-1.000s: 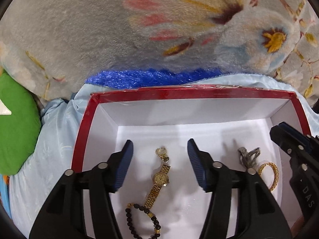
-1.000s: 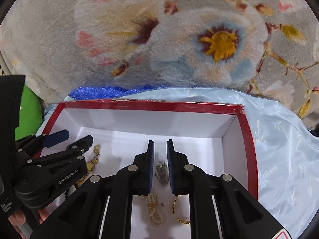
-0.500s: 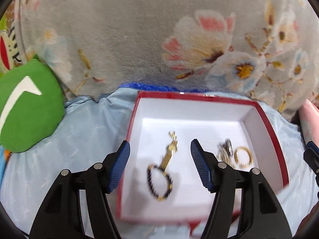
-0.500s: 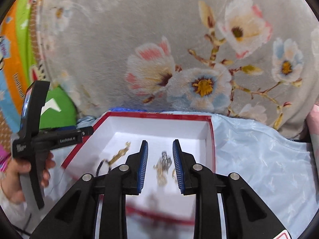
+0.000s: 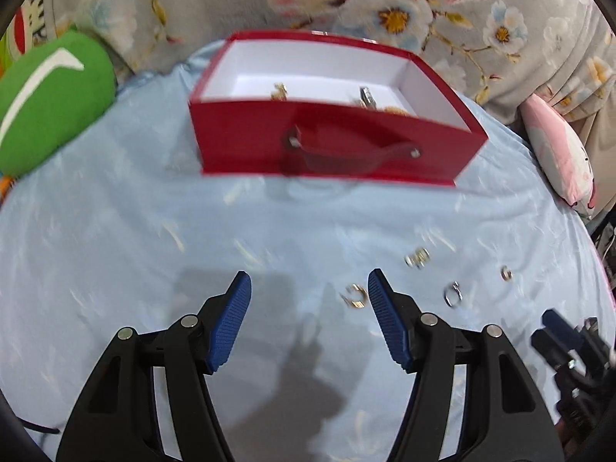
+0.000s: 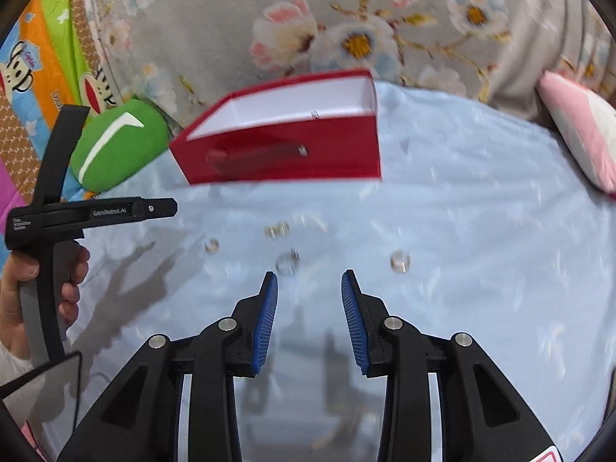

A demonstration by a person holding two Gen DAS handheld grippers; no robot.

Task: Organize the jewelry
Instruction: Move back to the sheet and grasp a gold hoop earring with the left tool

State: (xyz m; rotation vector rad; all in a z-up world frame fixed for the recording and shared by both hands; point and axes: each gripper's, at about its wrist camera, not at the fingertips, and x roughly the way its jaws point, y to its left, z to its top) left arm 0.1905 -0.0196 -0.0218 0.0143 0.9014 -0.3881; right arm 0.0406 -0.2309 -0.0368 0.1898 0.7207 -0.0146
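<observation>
A red box [image 5: 331, 142] with a white inside stands on a light blue cloth [image 5: 154, 254] and holds several pieces of jewelry. It also shows in the right wrist view [image 6: 285, 154]. Several small rings lie loose on the cloth: a gold one [image 5: 355, 295] just inside my left gripper's right finger, a silver one [image 5: 452, 295], a pair [image 5: 417, 258] and one further right [image 5: 506, 273]. My left gripper [image 5: 310, 300] is open and empty. My right gripper [image 6: 309, 300] is open and empty, with a silver ring [image 6: 288, 261] just ahead and another ring [image 6: 400, 261] to its right.
A green cushion [image 5: 42, 96] lies left of the box. A pink and white pillow [image 5: 558, 154] lies at the right. A flowered grey blanket [image 5: 385, 7] rises behind the box. The left gripper's handle and the hand holding it [image 6: 57, 269] show at the left of the right wrist view.
Both grippers have pulled back out of the box and down toward the cloth. The right gripper has opened. The loose rings have come into view.
</observation>
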